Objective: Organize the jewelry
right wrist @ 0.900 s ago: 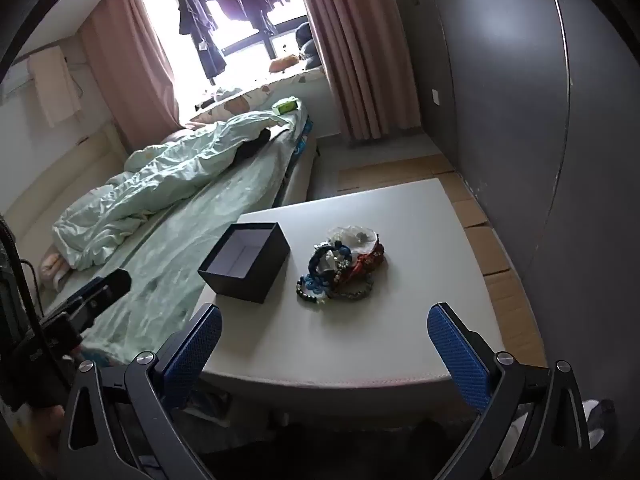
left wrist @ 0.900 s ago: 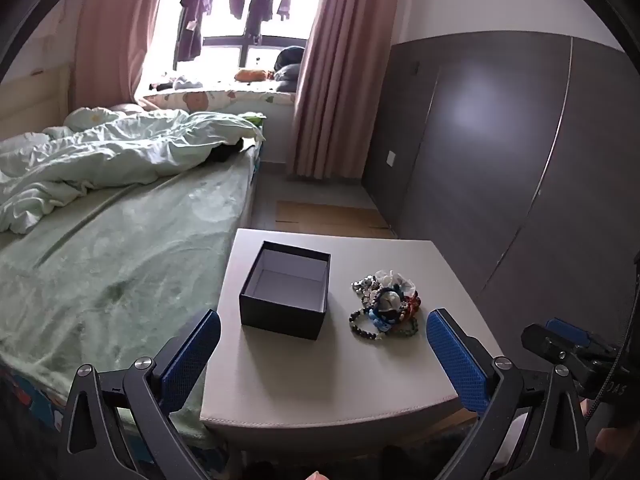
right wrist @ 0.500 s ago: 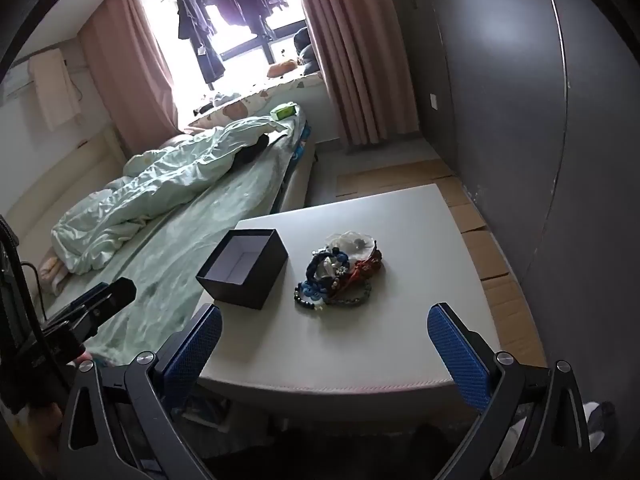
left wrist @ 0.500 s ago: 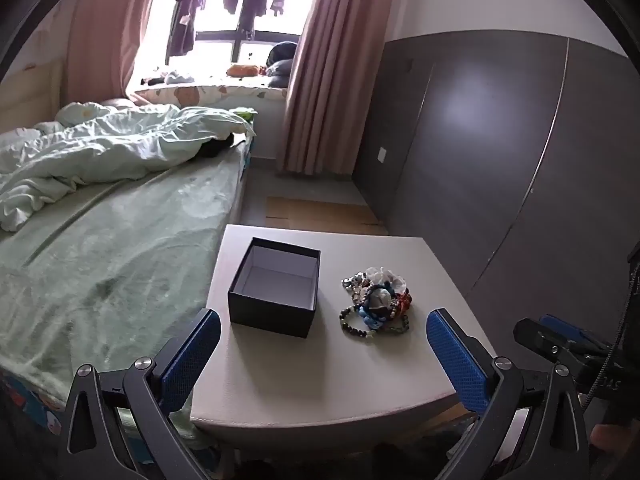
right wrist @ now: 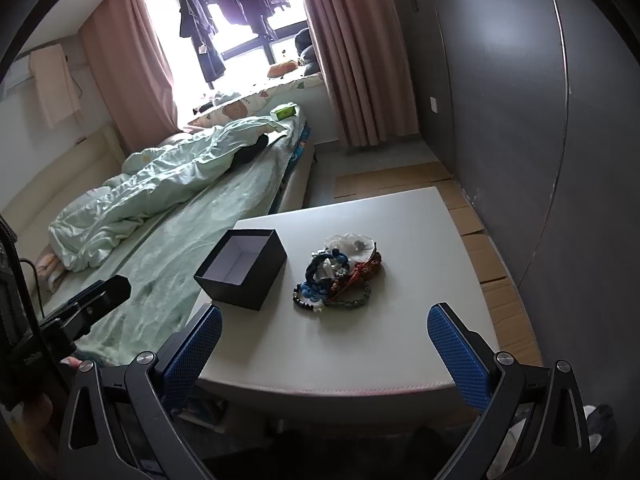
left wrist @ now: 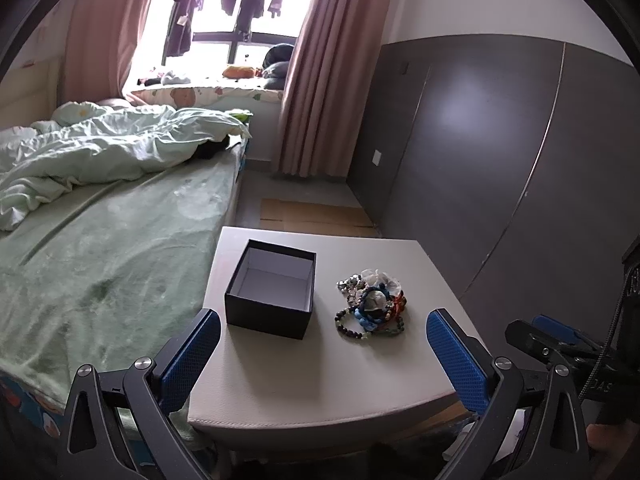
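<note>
With both my left claw (left wrist: 323,354) and right claw (right wrist: 325,344) spread wide and empty short of the pale square table (left wrist: 372,392), nothing is sorted: the tangled heap of beaded bracelets (left wrist: 371,305) lies beside the empty black cardboard box (left wrist: 271,289).

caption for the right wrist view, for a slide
Open right gripper faces an empty black box beside a bracelet pile on a white table.

A black box (left wrist: 272,294), lidless with a pale lining, sits upright and empty on the table's left. Just right of it, apart, lies a tangled heap of beaded bracelets (left wrist: 372,307).
</note>
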`<state>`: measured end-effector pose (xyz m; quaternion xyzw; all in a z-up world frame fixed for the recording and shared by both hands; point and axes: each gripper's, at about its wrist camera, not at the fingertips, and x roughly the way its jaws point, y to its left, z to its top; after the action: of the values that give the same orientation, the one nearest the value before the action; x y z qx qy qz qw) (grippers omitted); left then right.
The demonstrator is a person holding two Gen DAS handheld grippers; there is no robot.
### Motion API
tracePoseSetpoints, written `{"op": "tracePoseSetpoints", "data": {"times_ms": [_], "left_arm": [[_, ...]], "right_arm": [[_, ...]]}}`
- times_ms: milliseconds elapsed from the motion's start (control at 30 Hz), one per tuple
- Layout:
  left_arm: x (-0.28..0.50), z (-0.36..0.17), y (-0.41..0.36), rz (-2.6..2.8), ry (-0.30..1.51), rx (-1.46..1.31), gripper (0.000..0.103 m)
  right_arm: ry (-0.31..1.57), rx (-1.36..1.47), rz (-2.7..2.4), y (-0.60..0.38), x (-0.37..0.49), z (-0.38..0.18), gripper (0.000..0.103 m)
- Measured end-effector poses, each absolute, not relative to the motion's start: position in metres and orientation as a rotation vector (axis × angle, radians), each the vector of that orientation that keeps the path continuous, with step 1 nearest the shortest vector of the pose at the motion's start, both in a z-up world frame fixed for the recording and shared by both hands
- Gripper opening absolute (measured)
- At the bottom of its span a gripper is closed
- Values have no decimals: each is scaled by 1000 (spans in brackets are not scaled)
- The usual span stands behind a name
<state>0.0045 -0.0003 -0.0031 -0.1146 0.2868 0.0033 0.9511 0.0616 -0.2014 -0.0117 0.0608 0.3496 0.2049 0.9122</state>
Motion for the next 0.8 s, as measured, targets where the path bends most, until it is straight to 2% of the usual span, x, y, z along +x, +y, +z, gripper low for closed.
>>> {"op": "tracePoseSetpoints", "data": {"times_ms": [800], "left_arm": [[2, 1, 1, 0, 560, -232, 103]], "right_arm": [[692, 124, 411, -205, 64, -9, 103]]}}
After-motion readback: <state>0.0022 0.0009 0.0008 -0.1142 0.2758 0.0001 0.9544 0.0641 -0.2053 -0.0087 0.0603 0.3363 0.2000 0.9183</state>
